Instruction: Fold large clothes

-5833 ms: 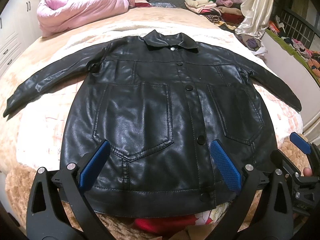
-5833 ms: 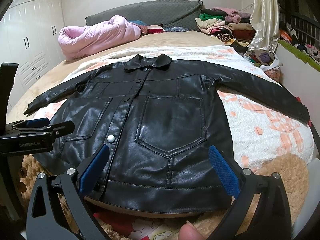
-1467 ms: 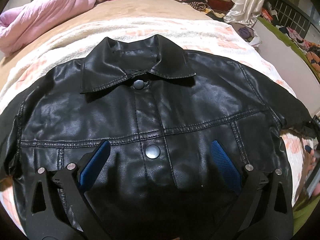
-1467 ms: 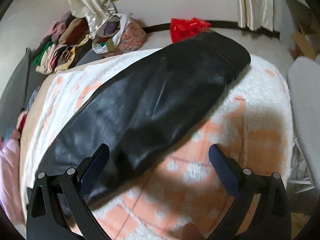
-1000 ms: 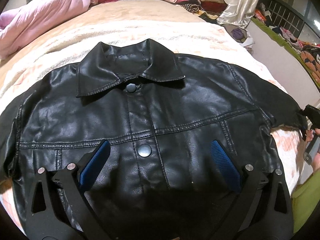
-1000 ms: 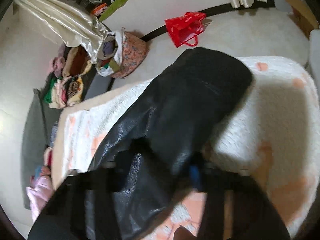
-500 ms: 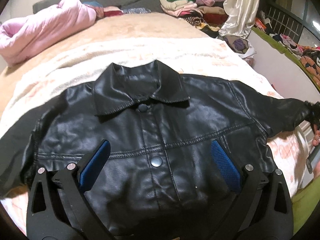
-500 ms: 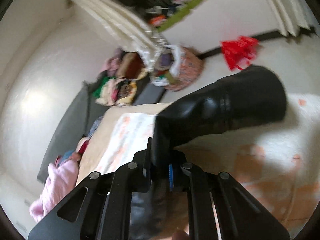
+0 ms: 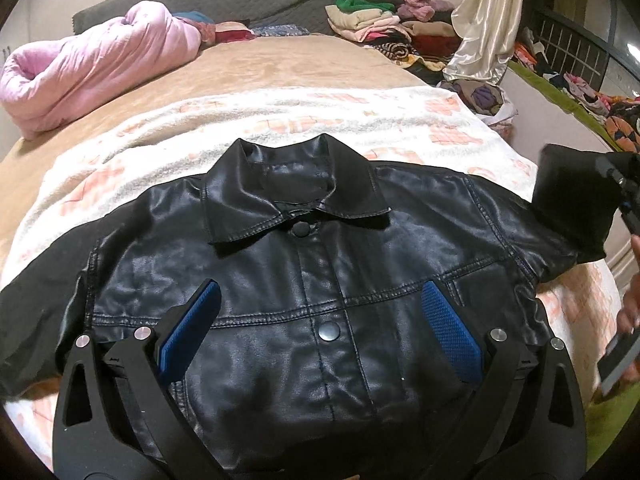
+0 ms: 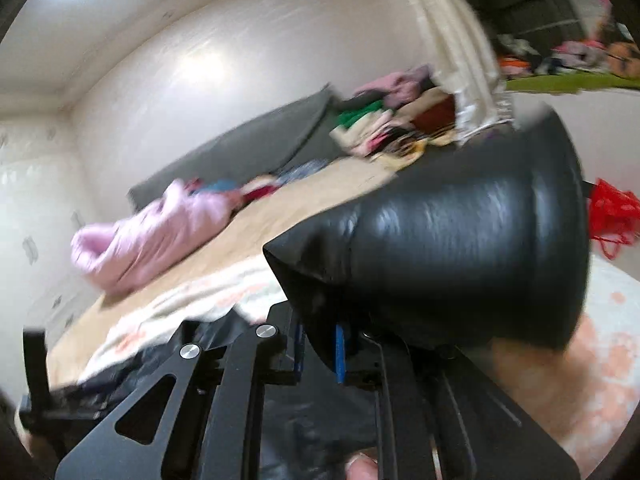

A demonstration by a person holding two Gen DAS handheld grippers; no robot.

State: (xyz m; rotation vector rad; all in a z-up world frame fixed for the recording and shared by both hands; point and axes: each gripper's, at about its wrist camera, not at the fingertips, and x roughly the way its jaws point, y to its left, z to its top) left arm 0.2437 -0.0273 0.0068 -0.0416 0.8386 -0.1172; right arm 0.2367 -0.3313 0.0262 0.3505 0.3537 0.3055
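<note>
Sleeve [image 10: 460, 248] of the black leather jacket [image 9: 320, 300] was pinched and lifted by the right gripper [image 10: 320, 344]. Left gripper [image 9: 320, 328] was spread above the chest. No fold was finished.

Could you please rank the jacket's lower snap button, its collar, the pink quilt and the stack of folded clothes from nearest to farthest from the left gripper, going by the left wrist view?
1. Lower snap button: between the left gripper's jaws.
2. Collar: just beyond, centre.
3. Pink quilt: far left on the bed.
4. Stack of folded clothes: far right, by the headboard; roughly level with the quilt, hard to separate.
</note>
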